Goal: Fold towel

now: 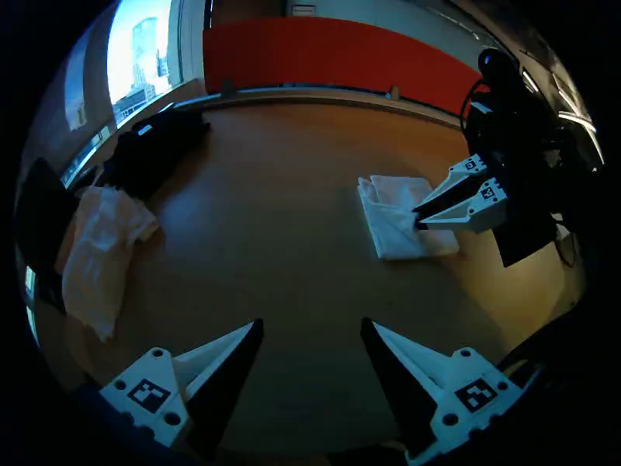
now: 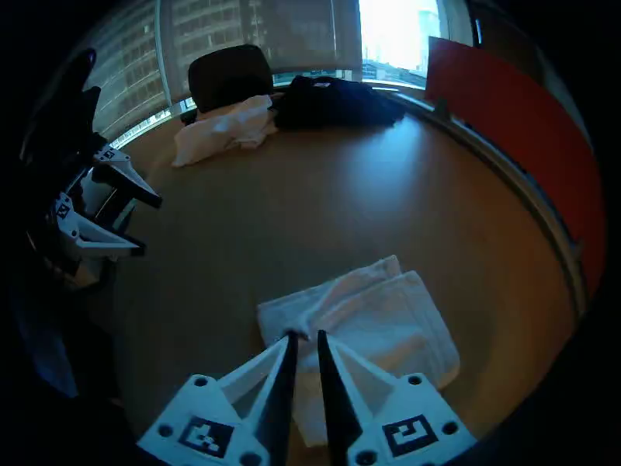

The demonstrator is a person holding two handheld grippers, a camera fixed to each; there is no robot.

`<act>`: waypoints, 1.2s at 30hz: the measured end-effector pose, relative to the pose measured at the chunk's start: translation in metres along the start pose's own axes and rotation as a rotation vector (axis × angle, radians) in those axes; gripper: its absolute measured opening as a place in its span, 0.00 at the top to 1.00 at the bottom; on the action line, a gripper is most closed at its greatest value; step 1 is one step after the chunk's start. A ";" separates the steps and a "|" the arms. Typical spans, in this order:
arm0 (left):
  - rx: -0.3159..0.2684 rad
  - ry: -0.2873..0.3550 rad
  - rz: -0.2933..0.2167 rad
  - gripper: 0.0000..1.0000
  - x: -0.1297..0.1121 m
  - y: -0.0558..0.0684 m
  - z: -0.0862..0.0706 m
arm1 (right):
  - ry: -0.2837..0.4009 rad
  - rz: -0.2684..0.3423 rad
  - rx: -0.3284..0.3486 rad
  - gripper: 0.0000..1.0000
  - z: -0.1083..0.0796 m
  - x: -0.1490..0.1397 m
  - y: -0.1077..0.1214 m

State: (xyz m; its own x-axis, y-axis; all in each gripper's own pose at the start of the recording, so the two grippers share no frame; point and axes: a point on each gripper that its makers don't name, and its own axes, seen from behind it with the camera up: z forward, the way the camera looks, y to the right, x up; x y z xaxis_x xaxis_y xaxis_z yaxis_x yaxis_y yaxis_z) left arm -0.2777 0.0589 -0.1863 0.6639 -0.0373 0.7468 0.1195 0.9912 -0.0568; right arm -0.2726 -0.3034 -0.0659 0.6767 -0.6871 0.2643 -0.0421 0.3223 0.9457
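Left gripper view. Found the left gripper [image 1: 310, 325] at the bottom edge, fingers spread wide and holding nothing, above a bare stretch of the brown wooden table [image 1: 287, 256]. Located the towel [image 1: 392, 213], white and folded to a rough rectangle, flat on the table to the right of centre. Saw the right gripper [image 1: 419, 218] reaching in from the right, tips at the towel's right side, fingers close together. Noted a loose white cloth [image 1: 97, 248] at the table's left edge, a black bag [image 1: 155, 147] behind it and a dark chair [image 1: 39, 217] at far left. Recorded a red panel [image 1: 341, 54] along the far side of the table and a bright window [image 1: 143, 54] at upper left.

Right gripper view. Found the right gripper [image 2: 305, 335] at the bottom, fingers drawn in to a narrow slit, tips at the near edge of the towel [image 2: 372, 318]; could not tell whether any cloth sat between them. Saw the left gripper [image 2: 150, 227] at far left, fingers wide apart, well clear of the towel. Noted the table [image 2: 310, 202] running away to the white cloth [image 2: 225, 124], the black bag [image 2: 334, 101] and the chair [image 2: 229, 74]. Recorded the window [image 2: 388, 31] behind and the red panel [image 2: 528, 132] along the right.
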 end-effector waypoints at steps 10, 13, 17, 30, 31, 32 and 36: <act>0.000 0.005 -0.007 0.07 0.003 0.000 0.000 | 0.013 0.033 -0.032 0.35 -0.008 -0.003 0.005; 0.000 0.007 -0.008 0.07 0.004 -0.001 0.000 | 0.012 0.042 -0.045 0.35 -0.011 -0.008 0.006; -0.001 0.009 -0.005 0.07 0.005 0.000 0.000 | 0.006 0.052 -0.061 0.35 -0.014 -0.016 0.006; -0.008 0.005 0.003 0.07 0.006 0.002 0.002 | -0.008 0.103 -0.127 0.35 -0.034 -0.045 0.012; -0.008 0.005 0.002 0.07 0.006 0.002 0.002 | -0.009 0.106 -0.131 0.35 -0.035 -0.047 0.012; -0.008 0.005 0.002 0.07 0.006 0.003 0.002 | -0.011 0.109 -0.134 0.35 -0.036 -0.049 0.013; -0.008 0.006 0.004 0.07 0.006 0.003 0.002 | -0.017 0.121 -0.148 0.35 -0.038 -0.057 0.013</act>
State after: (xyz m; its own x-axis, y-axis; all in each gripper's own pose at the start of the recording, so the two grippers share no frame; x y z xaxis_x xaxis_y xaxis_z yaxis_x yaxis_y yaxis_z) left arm -0.2750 0.0616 -0.1804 0.6690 -0.0344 0.7425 0.1230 0.9903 -0.0649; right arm -0.2834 -0.2355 -0.0760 0.6607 -0.6478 0.3791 -0.0131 0.4950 0.8688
